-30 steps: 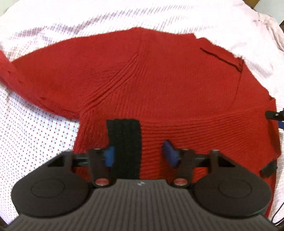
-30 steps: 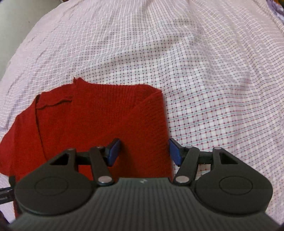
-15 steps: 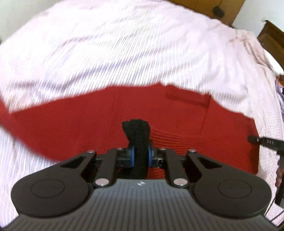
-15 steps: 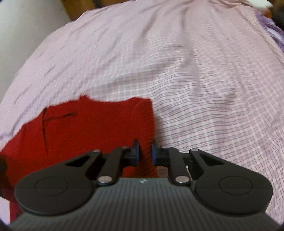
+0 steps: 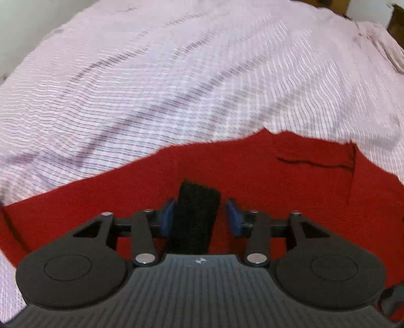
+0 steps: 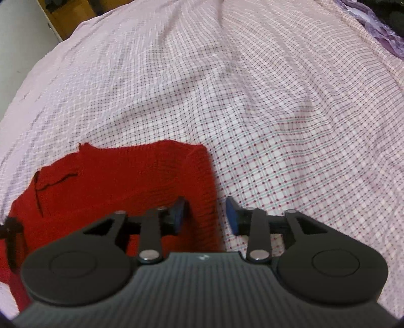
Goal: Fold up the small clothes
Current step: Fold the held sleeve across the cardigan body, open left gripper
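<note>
A red knit sweater [image 5: 252, 181] lies on the checked bedsheet; it also shows in the right wrist view [image 6: 121, 176]. A black knit band [image 5: 195, 214] on its near edge lies between the open blue pads of my left gripper [image 5: 200, 218]. My right gripper [image 6: 205, 214] is open over the sweater's right edge, one pad over red knit, the other over the sheet. The sweater has a small pocket [image 5: 315, 156] near its far right corner.
The pink and white checked sheet [image 6: 277, 113] covers the bed on all sides. A wooden piece of furniture [image 6: 65, 15] stands beyond the far left edge. Purple cloth [image 6: 373, 25] lies at the far right.
Both grippers were shut on the sweater's near edge half a second ago and are now open. The sweater's near part has come forward over itself, and its far edge looks closer.
</note>
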`<state>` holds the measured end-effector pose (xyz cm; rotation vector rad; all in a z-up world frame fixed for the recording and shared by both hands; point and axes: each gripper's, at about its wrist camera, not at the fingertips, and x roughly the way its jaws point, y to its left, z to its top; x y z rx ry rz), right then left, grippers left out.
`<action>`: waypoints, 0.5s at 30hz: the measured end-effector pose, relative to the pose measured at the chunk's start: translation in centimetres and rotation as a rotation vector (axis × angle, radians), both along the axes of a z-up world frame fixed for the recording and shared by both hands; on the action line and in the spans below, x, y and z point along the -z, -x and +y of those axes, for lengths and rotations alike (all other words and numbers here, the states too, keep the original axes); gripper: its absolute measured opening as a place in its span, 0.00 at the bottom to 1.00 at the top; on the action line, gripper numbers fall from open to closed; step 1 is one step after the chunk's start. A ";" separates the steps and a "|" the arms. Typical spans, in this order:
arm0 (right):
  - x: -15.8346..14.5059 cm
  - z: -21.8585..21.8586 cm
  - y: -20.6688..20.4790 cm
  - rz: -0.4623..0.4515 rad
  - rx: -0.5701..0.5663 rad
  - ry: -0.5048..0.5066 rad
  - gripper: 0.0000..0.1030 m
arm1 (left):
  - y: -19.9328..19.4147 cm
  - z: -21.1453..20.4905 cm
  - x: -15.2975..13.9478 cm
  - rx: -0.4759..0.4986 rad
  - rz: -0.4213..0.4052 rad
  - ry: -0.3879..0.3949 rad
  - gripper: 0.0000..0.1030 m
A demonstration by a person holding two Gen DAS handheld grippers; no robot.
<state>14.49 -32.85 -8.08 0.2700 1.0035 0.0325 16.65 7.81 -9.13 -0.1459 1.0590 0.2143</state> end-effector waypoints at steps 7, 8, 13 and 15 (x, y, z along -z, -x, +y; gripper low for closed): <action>-3.3 0.2 2.2 -0.038 0.003 -0.011 0.48 | 2.1 2.4 -2.3 -0.073 -0.007 0.016 0.60; -3.7 0.5 2.5 -0.039 -0.001 -0.007 0.48 | 2.7 2.7 -2.8 -0.083 -0.009 0.015 0.60; -5.9 2.2 4.5 -0.059 -0.038 0.012 0.49 | 4.7 5.6 -3.9 -0.176 -0.024 -0.004 0.61; -6.4 2.8 5.1 -0.038 -0.059 -0.014 0.49 | 5.2 7.0 -4.1 -0.212 -0.014 -0.010 0.61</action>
